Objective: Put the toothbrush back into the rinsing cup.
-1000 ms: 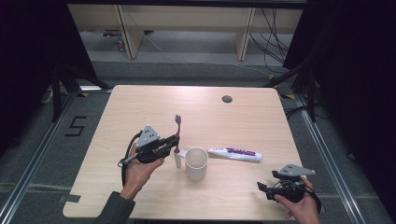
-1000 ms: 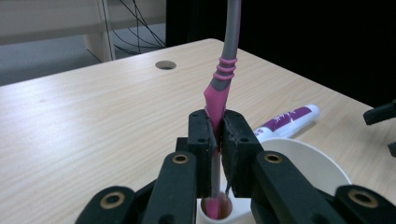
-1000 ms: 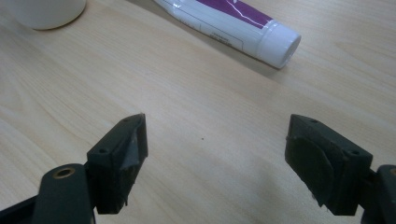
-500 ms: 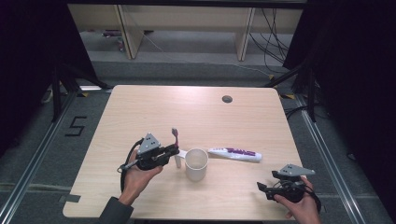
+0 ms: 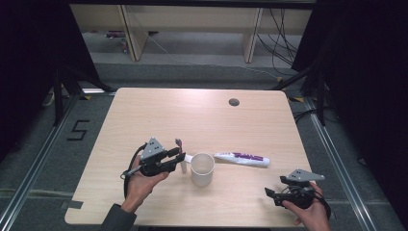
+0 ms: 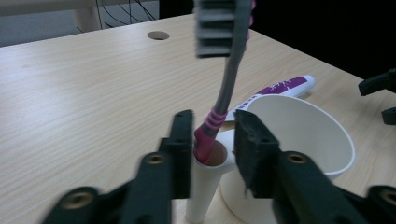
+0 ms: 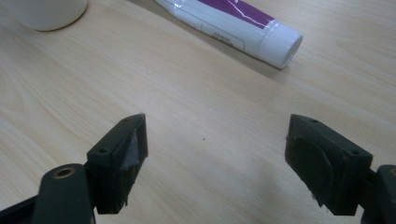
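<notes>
A grey and pink toothbrush (image 5: 179, 143) (image 6: 224, 88) stands bristles up in a narrow white tube (image 5: 184, 165) (image 6: 204, 186) fixed to the side of a white cup (image 5: 202, 168) (image 6: 303, 135). My left gripper (image 5: 179, 159) (image 6: 213, 140) straddles the brush handle. Its jaws have just been opening: the pink grip rests by one jaw, and a gap shows to the other. A white and purple toothpaste tube (image 5: 242, 159) (image 7: 233, 23) lies right of the cup. My right gripper (image 5: 269, 195) (image 7: 217, 154) is open over bare table near the front right corner.
The wooden table (image 5: 202, 120) has a round cable hole (image 5: 234, 102) (image 6: 158, 35) near its far edge. Dark curtains and floor rails surround the table. In the left gripper view the black tips of the other gripper (image 6: 378, 84) show at the right edge.
The toothbrush has sunk lower into the tube beside the cup. The left hand came down slightly with it and its jaws parted. The right hand has not moved.
</notes>
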A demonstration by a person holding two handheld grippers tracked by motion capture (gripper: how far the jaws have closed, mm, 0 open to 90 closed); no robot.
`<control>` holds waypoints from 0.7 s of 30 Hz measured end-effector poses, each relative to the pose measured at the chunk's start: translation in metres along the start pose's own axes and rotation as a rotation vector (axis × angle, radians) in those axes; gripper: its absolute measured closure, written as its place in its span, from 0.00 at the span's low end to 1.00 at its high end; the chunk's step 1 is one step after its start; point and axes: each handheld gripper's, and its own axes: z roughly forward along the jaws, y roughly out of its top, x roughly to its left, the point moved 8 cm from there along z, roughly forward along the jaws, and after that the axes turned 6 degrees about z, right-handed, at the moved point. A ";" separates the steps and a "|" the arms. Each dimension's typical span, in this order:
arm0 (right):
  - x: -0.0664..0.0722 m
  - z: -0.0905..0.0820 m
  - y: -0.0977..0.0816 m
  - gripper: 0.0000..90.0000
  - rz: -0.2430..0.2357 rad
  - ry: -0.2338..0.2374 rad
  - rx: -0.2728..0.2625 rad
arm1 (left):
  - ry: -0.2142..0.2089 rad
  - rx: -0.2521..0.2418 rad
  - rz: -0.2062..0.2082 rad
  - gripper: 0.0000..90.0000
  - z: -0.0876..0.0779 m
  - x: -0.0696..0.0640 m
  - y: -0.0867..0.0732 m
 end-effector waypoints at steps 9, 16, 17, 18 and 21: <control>-0.003 0.000 0.001 0.24 -0.029 -0.009 -0.006 | 0.031 -0.003 -0.020 0.49 -0.015 0.002 0.007; 0.000 0.000 0.000 0.24 0.000 -0.002 -0.002 | 0.037 0.034 -0.006 0.44 -0.025 -0.002 -0.004; -0.002 0.000 0.001 0.24 -0.019 0.000 -0.006 | 0.037 0.040 -0.005 0.43 -0.027 -0.003 -0.007; -0.002 0.000 0.000 0.24 -0.012 -0.001 -0.004 | 0.036 0.045 -0.008 0.42 -0.028 -0.004 -0.009; -0.003 0.000 0.002 0.24 -0.029 -0.008 -0.009 | 0.026 0.063 -0.010 0.40 -0.030 -0.009 -0.016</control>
